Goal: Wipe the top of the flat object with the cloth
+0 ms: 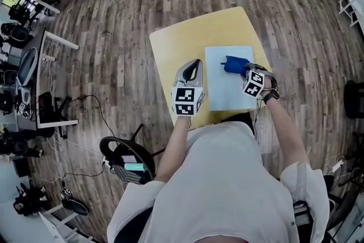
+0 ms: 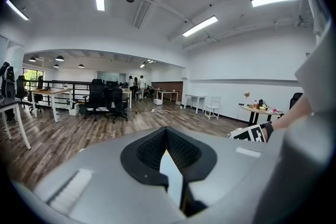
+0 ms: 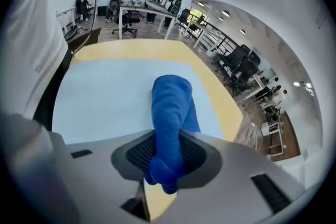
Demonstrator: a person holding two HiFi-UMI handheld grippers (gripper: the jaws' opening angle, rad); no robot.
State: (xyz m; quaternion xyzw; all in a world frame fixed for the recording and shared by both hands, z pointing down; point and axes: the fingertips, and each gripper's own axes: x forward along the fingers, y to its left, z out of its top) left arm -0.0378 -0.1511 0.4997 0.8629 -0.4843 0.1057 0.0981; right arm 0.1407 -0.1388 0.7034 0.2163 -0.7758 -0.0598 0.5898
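Observation:
A pale blue flat sheet (image 1: 227, 93) lies on the right half of a yellow table (image 1: 187, 37). My right gripper (image 1: 245, 69) is shut on a blue cloth (image 1: 234, 65) near the sheet's far right corner. In the right gripper view the cloth (image 3: 171, 107) sticks out from between the jaws of the right gripper (image 3: 167, 150), over the sheet (image 3: 110, 97); whether it touches the sheet I cannot tell. My left gripper (image 1: 195, 64) hovers just left of the sheet, shut and holding nothing. The left gripper view looks level past the left gripper (image 2: 167, 147) into the room.
The table's front edge (image 1: 199, 119) is against the person's body. An office chair (image 1: 122, 159) stands at the front left on the wooden floor (image 1: 125, 37). Desks with equipment (image 1: 34, 71) line the left side. A dark object (image 1: 355, 99) sits at the right edge.

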